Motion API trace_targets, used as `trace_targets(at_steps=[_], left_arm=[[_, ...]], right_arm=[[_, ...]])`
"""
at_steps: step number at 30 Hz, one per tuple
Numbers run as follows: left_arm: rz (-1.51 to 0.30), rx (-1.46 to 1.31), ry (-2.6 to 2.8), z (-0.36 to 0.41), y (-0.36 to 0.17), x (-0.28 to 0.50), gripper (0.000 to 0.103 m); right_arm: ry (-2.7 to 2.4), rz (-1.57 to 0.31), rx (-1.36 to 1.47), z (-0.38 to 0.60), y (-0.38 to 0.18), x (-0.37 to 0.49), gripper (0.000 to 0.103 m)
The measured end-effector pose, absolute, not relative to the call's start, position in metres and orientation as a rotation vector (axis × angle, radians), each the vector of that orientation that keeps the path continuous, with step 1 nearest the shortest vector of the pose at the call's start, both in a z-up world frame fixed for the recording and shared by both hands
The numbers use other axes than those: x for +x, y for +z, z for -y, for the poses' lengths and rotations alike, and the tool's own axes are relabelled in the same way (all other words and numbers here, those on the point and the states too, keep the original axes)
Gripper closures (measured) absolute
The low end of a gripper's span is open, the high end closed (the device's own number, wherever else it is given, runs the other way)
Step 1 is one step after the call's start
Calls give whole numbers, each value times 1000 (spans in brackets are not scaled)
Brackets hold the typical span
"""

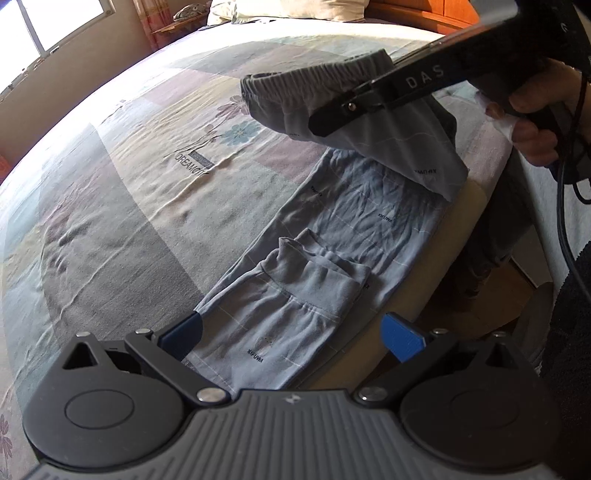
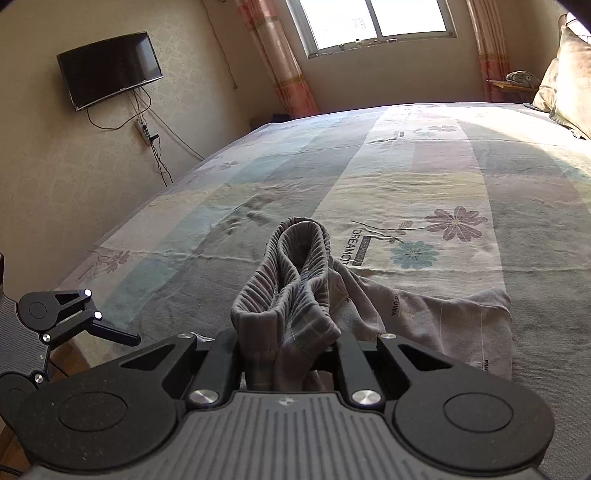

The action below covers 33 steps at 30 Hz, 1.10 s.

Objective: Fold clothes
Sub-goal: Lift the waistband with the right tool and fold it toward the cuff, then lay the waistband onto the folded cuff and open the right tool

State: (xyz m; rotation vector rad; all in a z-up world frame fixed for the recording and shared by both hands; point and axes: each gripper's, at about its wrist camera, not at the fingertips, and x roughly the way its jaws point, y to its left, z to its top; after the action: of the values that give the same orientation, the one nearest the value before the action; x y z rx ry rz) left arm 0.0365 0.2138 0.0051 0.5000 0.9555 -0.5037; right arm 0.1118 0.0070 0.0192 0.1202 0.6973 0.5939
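Grey trousers (image 1: 369, 229), lying along bed (image 1: 129, 206) edge: right hand-held gripper (image 2: 295, 354) clamping waistband (image 2: 295, 258), folding toward cuffs (image 1: 317, 273); left hand-held gripper (image 1: 295, 332) hovering open, empty; next needing aligned lay-down.

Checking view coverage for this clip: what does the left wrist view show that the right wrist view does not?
Only the left wrist view: the ribbed leg cuffs folded onto the grey-blue cotton pants, the person's hand on the right tool's handle, the open left tool with blue pads.

Only the right wrist view: the black wall-mounted television and the white power strip.

Both: the right tool shut on the pants' elastic waistband, the pastel floral bedsheet, the window.
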Motion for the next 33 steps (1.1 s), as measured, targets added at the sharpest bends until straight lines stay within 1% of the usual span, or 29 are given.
trace_targets(at_steps=[10, 33], left_arm=[[-976, 472, -448, -246, -1, 32, 1], [-988, 355, -368, -282, -15, 21, 1]], right_arm=[[616, -690, -95, -82, 2, 92, 88], [674, -790, -181, -156, -16, 115, 88]])
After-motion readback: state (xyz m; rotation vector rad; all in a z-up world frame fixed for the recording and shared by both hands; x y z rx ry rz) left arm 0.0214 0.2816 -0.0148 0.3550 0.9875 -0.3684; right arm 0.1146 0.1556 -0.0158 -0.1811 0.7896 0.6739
